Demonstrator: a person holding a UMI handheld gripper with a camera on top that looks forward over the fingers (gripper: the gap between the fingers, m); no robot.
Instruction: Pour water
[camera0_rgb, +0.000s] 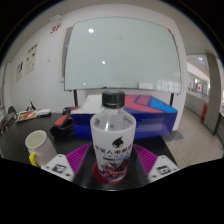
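The gripper (112, 172) was clamped on a clear bottle (112, 140); a yellow cup (38, 147) stood at nine o'clock on the worktop (20, 148).

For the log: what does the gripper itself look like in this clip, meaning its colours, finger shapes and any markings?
Only the tips of the gripper show. Its two fingers carry magenta pads on their inner faces, each crossed by dark diagonal stripes. White blocks with black square marker patterns sit at the outer side of each finger. No cables, sleeve or hand can be seen.
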